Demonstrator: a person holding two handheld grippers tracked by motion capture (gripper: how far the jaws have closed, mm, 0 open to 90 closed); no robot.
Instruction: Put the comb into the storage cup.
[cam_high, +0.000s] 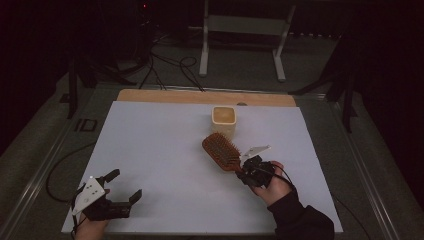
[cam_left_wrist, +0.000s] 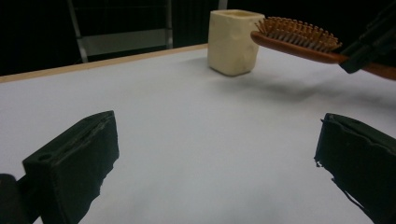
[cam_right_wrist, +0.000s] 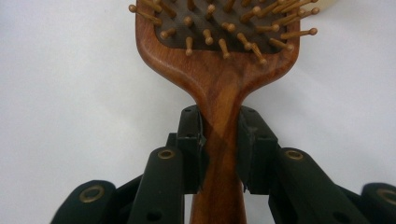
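Hairbrush (cam_right_wrist: 219, 93) handle between clamped jaws.

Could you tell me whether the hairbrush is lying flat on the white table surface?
No, the hairbrush is raised above the table, casting a shadow below, its handle clamped in the right gripper.

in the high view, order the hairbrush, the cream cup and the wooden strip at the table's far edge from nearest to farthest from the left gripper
1. hairbrush, to the right, held off the table by the right gripper
2. cream cup, just beyond the brush head
3. wooden strip, along the far edge

Measured from the left gripper.
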